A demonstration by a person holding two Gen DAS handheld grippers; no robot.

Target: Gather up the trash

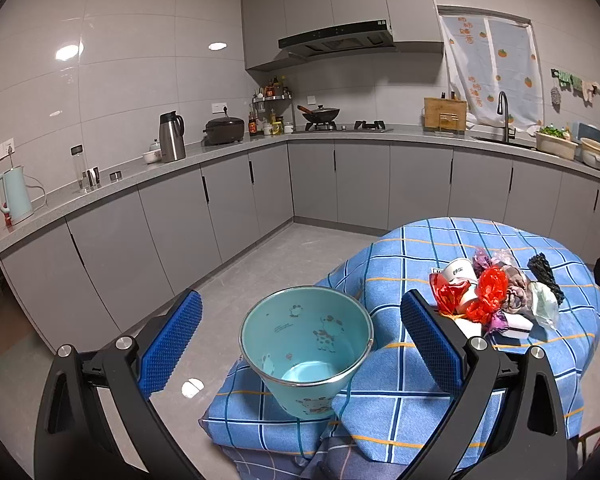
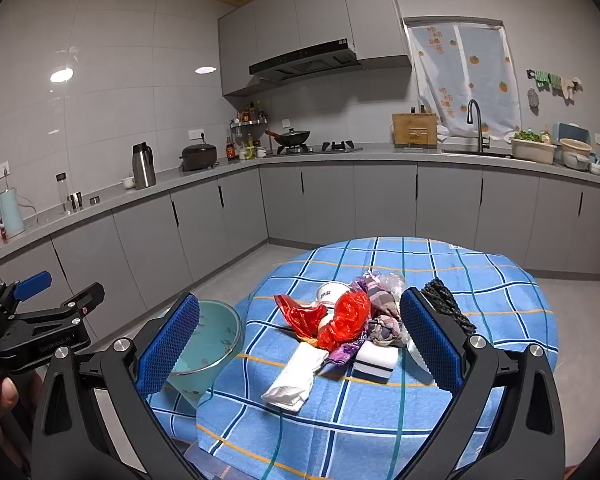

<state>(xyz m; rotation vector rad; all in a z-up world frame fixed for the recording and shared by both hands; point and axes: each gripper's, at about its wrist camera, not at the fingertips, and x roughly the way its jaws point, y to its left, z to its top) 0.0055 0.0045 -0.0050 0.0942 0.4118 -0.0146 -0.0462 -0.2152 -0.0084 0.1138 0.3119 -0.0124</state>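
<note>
An empty teal bin (image 1: 306,344) with cartoon prints stands on a low cloth-covered surface beside the table. My left gripper (image 1: 300,298) is open just in front of it, one blue pad on each side and neither touching. The bin (image 2: 208,344) also shows in the right wrist view, partly behind a finger. A trash pile lies on the blue checked tablecloth (image 2: 500,280): red plastic (image 2: 344,320), a paper cup (image 2: 332,292), a white tissue (image 2: 296,380), a white sponge block (image 2: 374,360) and black netting (image 2: 446,304). My right gripper (image 2: 300,298) is open and empty, near the pile.
Grey cabinets and an L-shaped counter (image 1: 220,148) run along the far walls, carrying a kettle (image 1: 14,194), a thermos, a stove with a wok and a sink. Grey floor (image 1: 260,272) lies between the counter and the table. A hand (image 2: 4,396) holds the left gripper.
</note>
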